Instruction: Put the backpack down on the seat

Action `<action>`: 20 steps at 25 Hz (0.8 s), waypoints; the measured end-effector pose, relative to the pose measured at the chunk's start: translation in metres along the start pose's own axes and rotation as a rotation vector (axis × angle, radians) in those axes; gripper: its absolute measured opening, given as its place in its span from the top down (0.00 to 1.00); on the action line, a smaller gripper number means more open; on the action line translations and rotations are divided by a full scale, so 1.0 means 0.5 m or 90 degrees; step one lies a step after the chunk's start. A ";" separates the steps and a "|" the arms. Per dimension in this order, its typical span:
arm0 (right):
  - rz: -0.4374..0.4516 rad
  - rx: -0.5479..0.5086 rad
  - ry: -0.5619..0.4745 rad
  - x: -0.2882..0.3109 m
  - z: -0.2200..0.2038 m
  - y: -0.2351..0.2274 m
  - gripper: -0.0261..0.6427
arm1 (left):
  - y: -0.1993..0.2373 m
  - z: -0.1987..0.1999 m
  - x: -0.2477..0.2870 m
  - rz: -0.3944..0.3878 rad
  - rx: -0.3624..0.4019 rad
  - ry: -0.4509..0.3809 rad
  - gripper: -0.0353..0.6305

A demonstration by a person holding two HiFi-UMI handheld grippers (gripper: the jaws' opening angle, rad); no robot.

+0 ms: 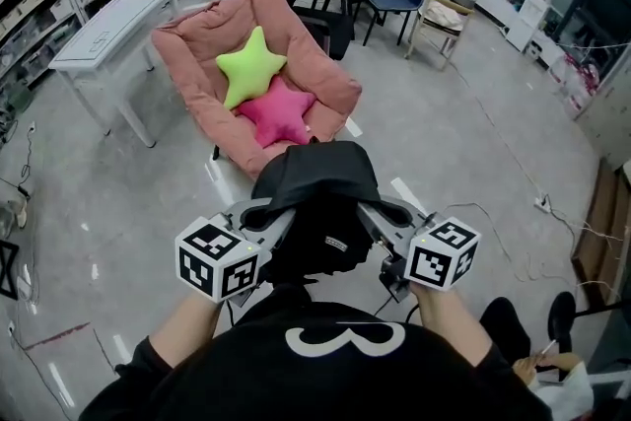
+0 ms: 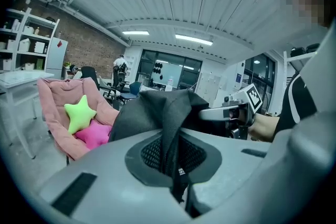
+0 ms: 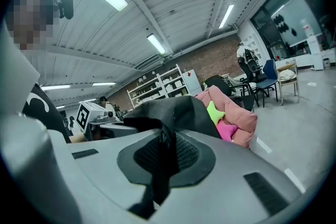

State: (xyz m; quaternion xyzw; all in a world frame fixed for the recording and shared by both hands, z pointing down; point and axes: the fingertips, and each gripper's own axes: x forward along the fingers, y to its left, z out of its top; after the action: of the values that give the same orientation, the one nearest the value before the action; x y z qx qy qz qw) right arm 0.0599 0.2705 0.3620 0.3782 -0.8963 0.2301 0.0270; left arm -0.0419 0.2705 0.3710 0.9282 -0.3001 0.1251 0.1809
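My left gripper [image 1: 264, 215] and right gripper [image 1: 379, 212] fingers clamped the backpack [image 1: 315, 192], held aloft. At 12 o'clock, star cushions [image 1: 248, 66] occupied the pink seat [image 1: 187, 64]. The backpack's label [image 1: 336, 243] was unreadable.

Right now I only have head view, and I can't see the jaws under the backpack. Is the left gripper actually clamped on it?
Observer: Yes. In the left gripper view the left gripper is shut on the backpack, with a black strap pinched between its mesh pads.
Operator: And the right?
Observer: Same. In the right gripper view the right gripper is shut on a black strip of the backpack, and the strip's loose end hangs out below the jaws.
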 end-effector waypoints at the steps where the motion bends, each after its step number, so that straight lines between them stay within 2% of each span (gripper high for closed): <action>1: -0.004 -0.001 0.004 0.019 0.008 -0.015 0.94 | 0.021 0.007 0.013 -0.004 -0.004 -0.002 0.93; 10: -0.036 0.011 0.032 0.237 0.127 -0.167 0.94 | 0.263 0.108 0.138 -0.039 -0.052 0.001 0.93; 20: -0.041 0.037 0.035 0.473 0.241 -0.346 0.94 | 0.526 0.216 0.283 -0.036 -0.059 0.026 0.93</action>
State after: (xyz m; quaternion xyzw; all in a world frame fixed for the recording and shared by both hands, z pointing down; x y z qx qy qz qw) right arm 0.0261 -0.0439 0.3750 0.4011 -0.8755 0.2650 0.0483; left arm -0.0751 -0.0446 0.3901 0.9242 -0.2756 0.1249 0.2329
